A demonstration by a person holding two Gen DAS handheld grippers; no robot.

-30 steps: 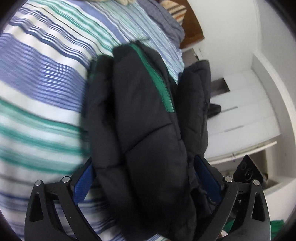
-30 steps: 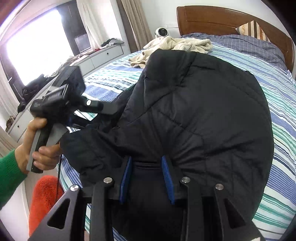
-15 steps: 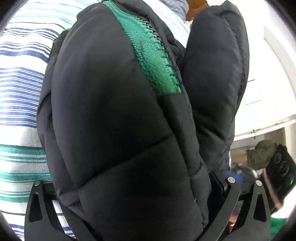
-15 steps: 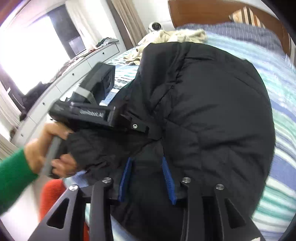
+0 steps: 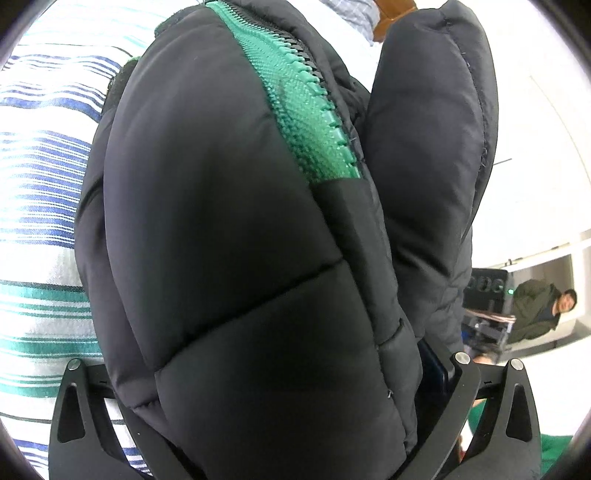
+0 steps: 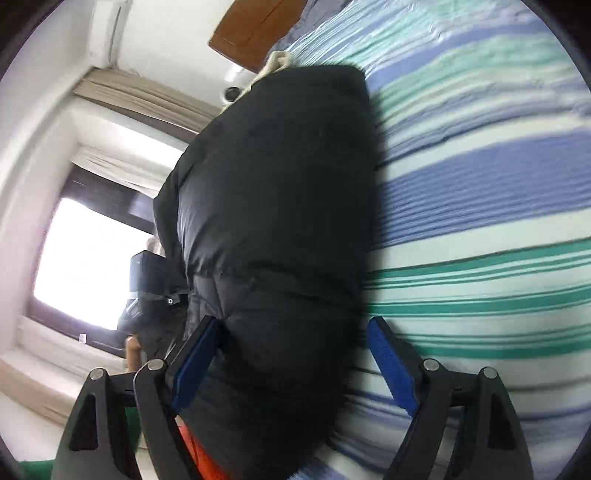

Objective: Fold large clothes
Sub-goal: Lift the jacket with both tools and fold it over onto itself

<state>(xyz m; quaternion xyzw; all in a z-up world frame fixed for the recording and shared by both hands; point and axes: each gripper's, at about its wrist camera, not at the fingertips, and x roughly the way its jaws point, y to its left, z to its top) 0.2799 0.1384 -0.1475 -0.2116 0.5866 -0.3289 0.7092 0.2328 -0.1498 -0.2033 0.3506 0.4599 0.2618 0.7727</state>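
A black puffer jacket (image 5: 240, 258) with a green zipper strip (image 5: 303, 110) fills the left wrist view, bunched thick between the jaws of my left gripper (image 5: 266, 398), which hold it wide apart; the fingertips are hidden by the fabric. In the right wrist view the same jacket (image 6: 273, 221) hangs as a folded bundle beside the striped bed. My right gripper (image 6: 295, 362) is open, its blue pads (image 6: 391, 362) spread around the jacket's lower end. The other gripper (image 6: 147, 284) shows behind the jacket at the left.
The bed has a blue, green and white striped cover (image 6: 480, 221). A wooden headboard (image 6: 255, 33) is at the far end, with a cream towel (image 6: 277, 62) near it. A bright window (image 6: 85, 266) is on the left. White cabinets (image 5: 535, 147) stand beyond the bed.
My right gripper has opened from a narrow grip on the jacket and rolled sideways. The jacket has been folded into a thicker bundle and drawn closer to the left camera.
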